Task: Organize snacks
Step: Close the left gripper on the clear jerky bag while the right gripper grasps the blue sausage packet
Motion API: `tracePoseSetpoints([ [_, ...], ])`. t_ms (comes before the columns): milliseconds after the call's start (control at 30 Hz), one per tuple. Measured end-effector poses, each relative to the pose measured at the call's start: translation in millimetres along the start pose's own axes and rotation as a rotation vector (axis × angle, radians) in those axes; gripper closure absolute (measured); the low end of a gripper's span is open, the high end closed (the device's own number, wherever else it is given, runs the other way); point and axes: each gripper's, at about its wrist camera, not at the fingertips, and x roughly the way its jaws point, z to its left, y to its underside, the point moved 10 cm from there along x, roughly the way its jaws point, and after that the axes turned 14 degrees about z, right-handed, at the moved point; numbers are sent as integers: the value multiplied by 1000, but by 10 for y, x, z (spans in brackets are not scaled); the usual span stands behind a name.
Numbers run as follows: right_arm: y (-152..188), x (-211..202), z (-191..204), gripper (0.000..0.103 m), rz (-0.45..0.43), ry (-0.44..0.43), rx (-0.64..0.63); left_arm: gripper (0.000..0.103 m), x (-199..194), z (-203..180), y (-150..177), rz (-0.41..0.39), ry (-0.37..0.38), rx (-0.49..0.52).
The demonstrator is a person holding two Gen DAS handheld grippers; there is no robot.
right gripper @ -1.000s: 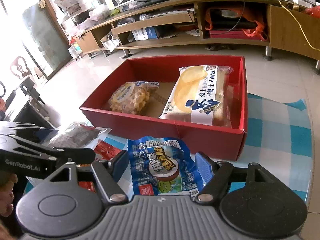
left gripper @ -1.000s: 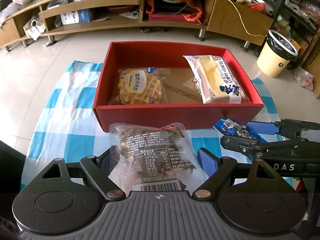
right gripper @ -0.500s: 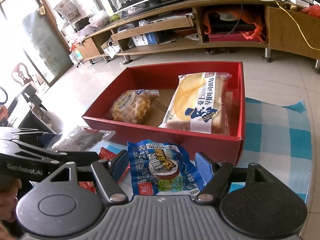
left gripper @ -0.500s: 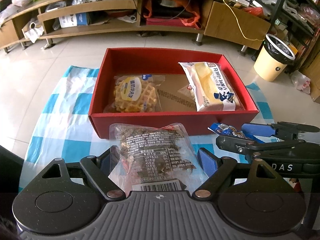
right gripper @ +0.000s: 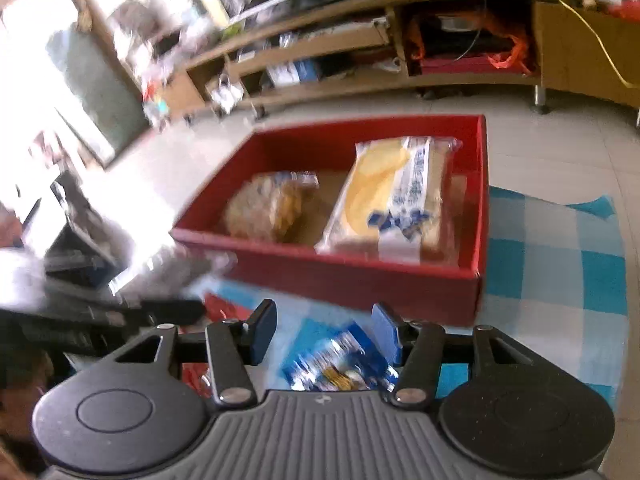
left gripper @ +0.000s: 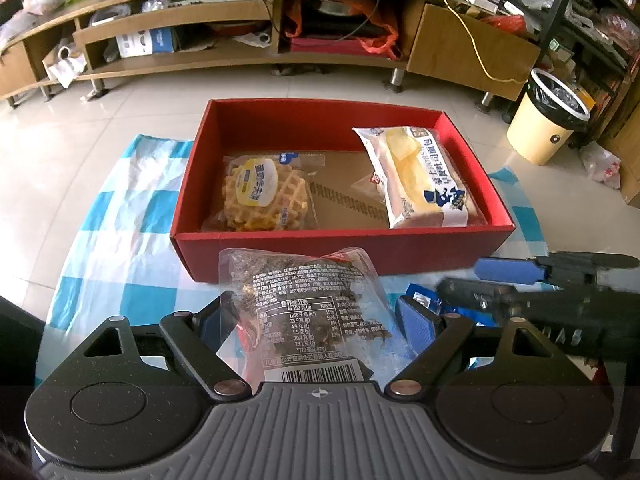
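Observation:
A red box (left gripper: 280, 250) on the blue checked cloth holds a waffle pack (left gripper: 264, 192) at the left and a bread pack (left gripper: 420, 176) at the right. My left gripper (left gripper: 316, 320) is shut on a clear pack of dark snack (left gripper: 304, 308), held just before the box's near wall. My right gripper (right gripper: 320, 334) is open; the blue snack pack (right gripper: 340, 368) lies on the cloth (right gripper: 552, 264) below its fingers. The right wrist view is blurred. The box shows there too (right gripper: 340, 276).
A red wrapper (right gripper: 218, 306) lies on the cloth beside the blue pack. A long wooden TV cabinet (left gripper: 240, 36) stands behind the box. A cream bin (left gripper: 548, 120) stands at the far right. Tiled floor surrounds the cloth.
My right gripper has let go of the blue pack, which now lies on the cloth. Both grippers have drawn back and up from the box. The left still holds the dark snack pack.

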Motion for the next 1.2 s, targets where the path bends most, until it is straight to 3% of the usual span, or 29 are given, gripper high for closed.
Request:
tracePoseSetpoints([
  [233,237,321,-26,45,122,104,-114,16,92,82,61,32,-9,-16],
  [267,244,364,-2,44,129,110,-136,33,79,84,57,27,-10,-13],
  [300,246,416,13,42,139,114,-160,39,77,83,57,36,-5,-9],
  [400,255,556,46,37,162,136,-207,31,92,94,64,45,27,-20],
  [433,258,584,55,31,166,125,-207,29,114,96,73,47,16,-13],
  [767,356,708,214,13,160,185,-346,16,440,112,180,141,7,-40],
  [900,339,625,171,17,157,213,-329,13,408,98,128,125,10,-54],
  [1000,317,620,97,17,165,181,-306,11,429,84,81,126,33,-72],
  [1033,319,658,95,11,164,175,-307,11,452,66,75,132,35,-78],
  [1133,284,720,149,8,125,198,-329,10,521,31,75,156,29,-91],
  [1200,279,706,174,13,123,194,-314,10,521,41,78,160,25,-104],
])
